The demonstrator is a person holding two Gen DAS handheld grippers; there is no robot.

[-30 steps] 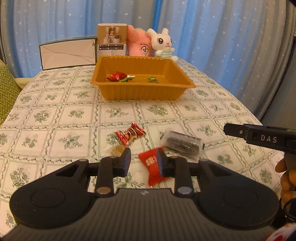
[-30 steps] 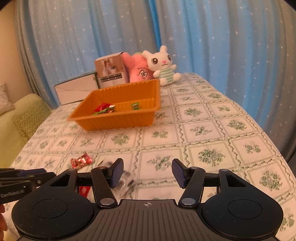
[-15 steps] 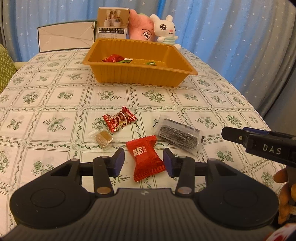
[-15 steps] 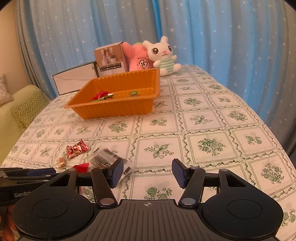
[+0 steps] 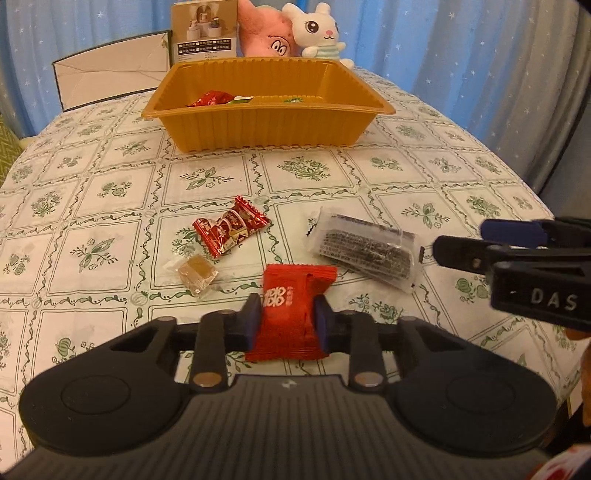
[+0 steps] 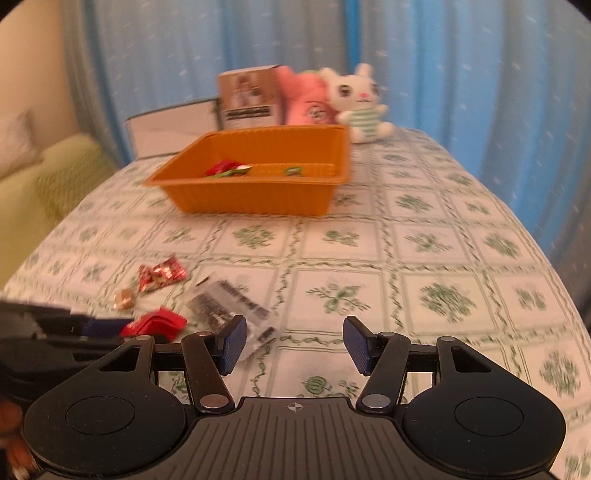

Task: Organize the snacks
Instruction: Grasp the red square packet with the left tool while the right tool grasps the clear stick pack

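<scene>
A red snack packet (image 5: 295,284) lies on the flowered tablecloth, and my left gripper (image 5: 286,321) has its jaws closing on it, both blue pads pressing its sides. Beyond it lie a red-and-gold candy (image 5: 231,230), a brown cube in clear wrap (image 5: 195,275) and a dark clear-wrapped bar (image 5: 364,251). The orange tray (image 5: 266,125) stands farther back with a red wrapper (image 5: 212,98) and a small green sweet (image 5: 293,99) inside. My right gripper (image 6: 293,341) hangs open over bare cloth, the dark bar (image 6: 225,306) just by its left finger.
Behind the tray stand a printed box (image 5: 205,27), a pink plush (image 5: 264,33), a white rabbit plush (image 5: 317,31) and a flat white carton (image 5: 110,74). A green sofa (image 6: 48,177) lies left of the table. Blue curtains hang close behind the table's right edge.
My left gripper sank toward the red packet, spread its jaws around it, then closed on it. The right gripper dipped and rolled a little; its view is now blurred.
</scene>
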